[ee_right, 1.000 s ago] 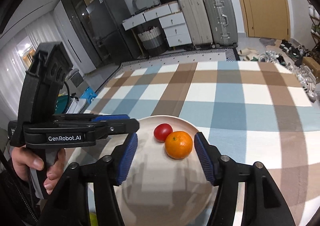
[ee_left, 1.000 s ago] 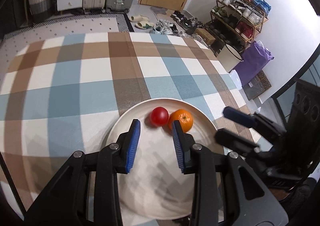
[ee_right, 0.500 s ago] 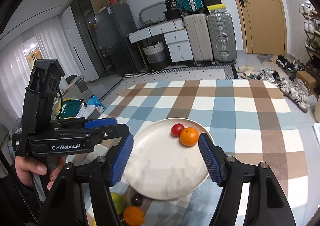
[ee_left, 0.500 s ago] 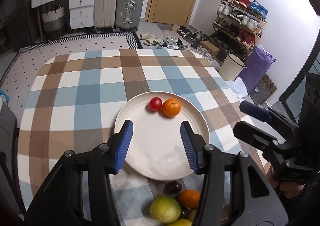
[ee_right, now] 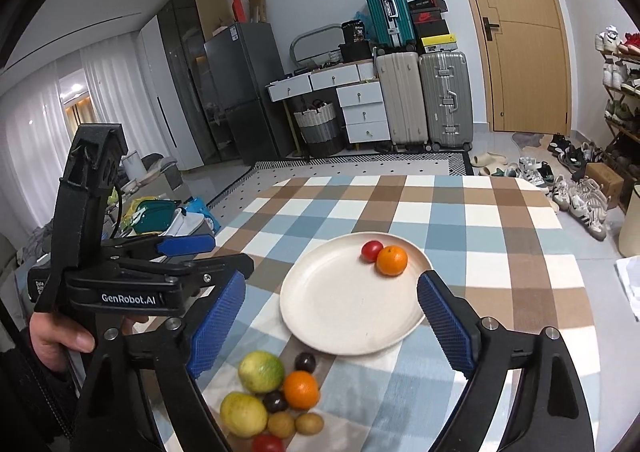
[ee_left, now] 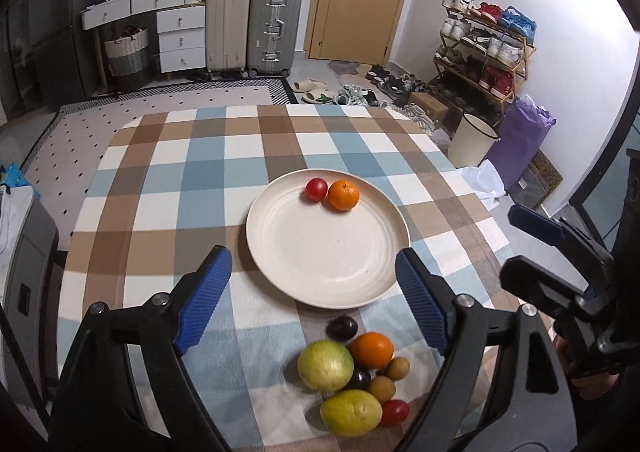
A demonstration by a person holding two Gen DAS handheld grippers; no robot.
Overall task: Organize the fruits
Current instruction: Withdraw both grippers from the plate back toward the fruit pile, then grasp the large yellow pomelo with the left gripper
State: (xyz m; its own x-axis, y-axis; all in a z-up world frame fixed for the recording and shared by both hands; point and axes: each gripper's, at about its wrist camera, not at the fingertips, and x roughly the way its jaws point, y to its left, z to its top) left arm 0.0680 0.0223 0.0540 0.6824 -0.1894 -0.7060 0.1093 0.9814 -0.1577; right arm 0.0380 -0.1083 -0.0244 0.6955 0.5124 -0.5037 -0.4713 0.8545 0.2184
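Note:
A cream plate [ee_left: 320, 272] [ee_right: 320, 316] on the checked tablecloth holds a red tomato [ee_left: 316, 189] [ee_right: 372, 249] and an orange [ee_left: 343, 195] [ee_right: 391, 260] at its far side. A pile of loose fruit lies near the front edge: a green guava [ee_left: 325, 365] [ee_right: 261, 371], a lemon [ee_left: 351, 412] [ee_right: 243, 414], an orange [ee_left: 372, 350] [ee_right: 301, 390], dark plums [ee_left: 341, 328] [ee_right: 305, 362], small brown fruits [ee_left: 397, 368] [ee_right: 309, 424] and a tomato [ee_left: 394, 412] [ee_right: 267, 444]. My left gripper [ee_left: 310, 298] is open and empty above the pile. My right gripper [ee_right: 332, 326] is open and empty beside it.
The table [ee_left: 200, 180] stands in a room with suitcases [ee_left: 272, 28], white drawers [ee_left: 176, 36], a shoe rack [ee_left: 484, 48], a bucket [ee_left: 472, 140] and a purple bag [ee_left: 520, 140]. Shoes lie on the floor by the door.
Both grippers have drawn back and up from the plate, and the left one has opened wider. The fruit pile has come into view. The tomato and orange stay on the plate.

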